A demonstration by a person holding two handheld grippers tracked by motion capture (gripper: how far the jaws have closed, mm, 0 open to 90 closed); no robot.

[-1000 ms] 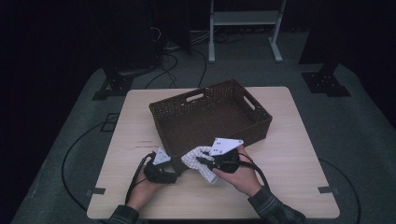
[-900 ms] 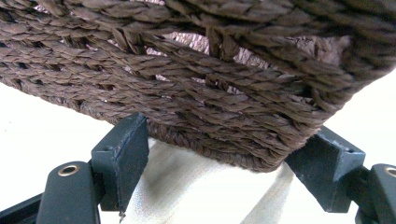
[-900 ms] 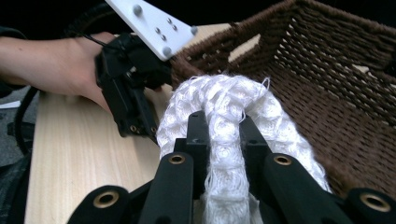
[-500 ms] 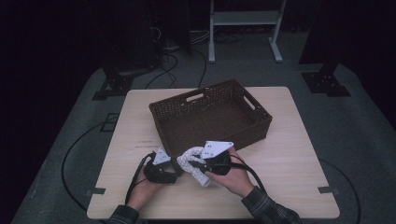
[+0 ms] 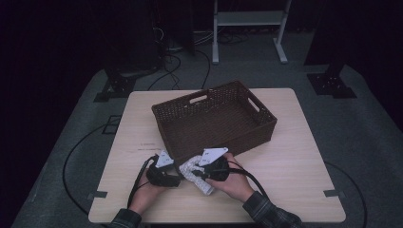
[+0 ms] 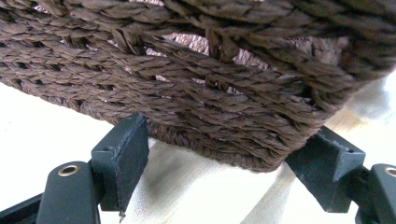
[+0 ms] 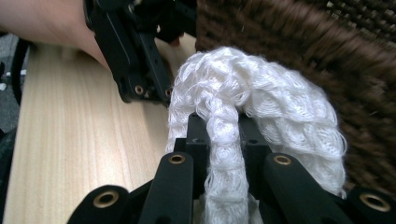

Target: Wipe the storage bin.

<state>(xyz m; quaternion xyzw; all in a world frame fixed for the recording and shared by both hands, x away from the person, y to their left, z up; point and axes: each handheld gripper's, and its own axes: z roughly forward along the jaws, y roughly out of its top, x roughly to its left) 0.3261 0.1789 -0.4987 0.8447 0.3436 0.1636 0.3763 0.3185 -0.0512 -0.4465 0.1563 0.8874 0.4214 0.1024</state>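
A brown woven basket [image 5: 214, 118] stands in the middle of the wooden table [image 5: 294, 156]. Just in front of its near wall lies a white knitted cloth [image 5: 192, 171]. My right gripper [image 5: 200, 174] is shut on the cloth and points left; in the right gripper view the cloth [image 7: 261, 98] bulges over the closed jaws [image 7: 219, 135], beside the basket wall [image 7: 327, 56]. My left gripper [image 5: 172, 166] rests left of the cloth. In the left gripper view its jaws [image 6: 224, 147] stand open, empty, close to the basket's lower corner [image 6: 210, 93]. The left gripper [image 7: 135, 56] appears beyond the cloth.
Bare tabletop lies to the right [image 5: 304, 180] and left [image 5: 128, 142] of the basket. Cables [image 5: 138, 185] trail from both grippers toward the near edge. On the dark floor behind stand a white frame [image 5: 247, 19] and black stand bases [image 5: 332, 83].
My right hand has moved left and down toward the table with the cloth in its jaws, closer to the left gripper. The left hand has stayed put.
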